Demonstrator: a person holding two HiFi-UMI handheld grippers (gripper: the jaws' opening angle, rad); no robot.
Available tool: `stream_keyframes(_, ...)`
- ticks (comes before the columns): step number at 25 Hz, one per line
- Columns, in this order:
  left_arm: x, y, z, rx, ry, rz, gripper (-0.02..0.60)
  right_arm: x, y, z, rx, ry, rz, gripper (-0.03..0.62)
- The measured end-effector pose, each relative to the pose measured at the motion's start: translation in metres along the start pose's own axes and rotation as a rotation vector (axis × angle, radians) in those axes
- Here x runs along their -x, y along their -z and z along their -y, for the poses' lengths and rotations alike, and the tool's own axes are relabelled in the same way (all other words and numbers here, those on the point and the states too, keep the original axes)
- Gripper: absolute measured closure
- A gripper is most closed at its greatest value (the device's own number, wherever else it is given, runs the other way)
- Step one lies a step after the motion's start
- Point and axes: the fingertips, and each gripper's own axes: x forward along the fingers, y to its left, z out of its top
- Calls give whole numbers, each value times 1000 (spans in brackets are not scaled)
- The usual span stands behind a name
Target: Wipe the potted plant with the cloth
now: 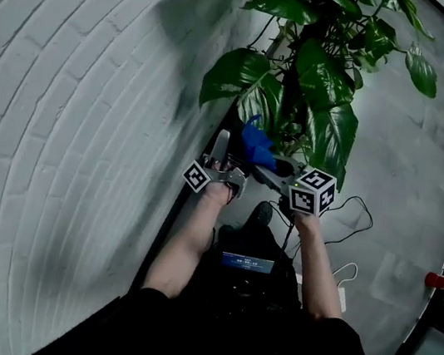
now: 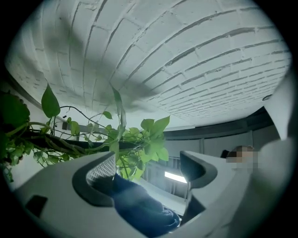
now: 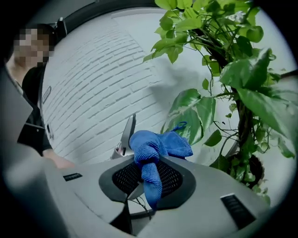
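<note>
My right hand-held gripper (image 3: pixel 149 180) is clenched on the blue cloth (image 3: pixel 157 146), near the plant (image 1: pixel 324 71). My left hand-held gripper (image 2: pixel 149 171) stands released, with cloth against one jaw. I'd support the big leaf (image 3: pixel 193 111) from beneath with it, then wipe gently, stem to tip.

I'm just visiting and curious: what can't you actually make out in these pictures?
The pot: head view, the plant's leaves cover it.
The plant's top: head view, cut off by the upper edge.
The cloth between the left gripper's open jaws: left gripper view, dark and blurred, so contact unclear.
</note>
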Motion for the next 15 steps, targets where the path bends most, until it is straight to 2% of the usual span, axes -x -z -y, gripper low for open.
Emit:
stream_keyframes(4,19,10,20,14,7,-18,123,37,2,-33,-123,-52,137,497)
stream_keyframes(9,39,30,35,60,14,-27,122,115,-20,-58,-293,-107,485,497)
stream_keyframes(11,41,43,41,85,24,-36,123,150,-27,-59,-309,-93,604,497)
stream_keyframes(15,33,73,58,108,66,-88,123,214,-38,-56,-287,-43,766,497)
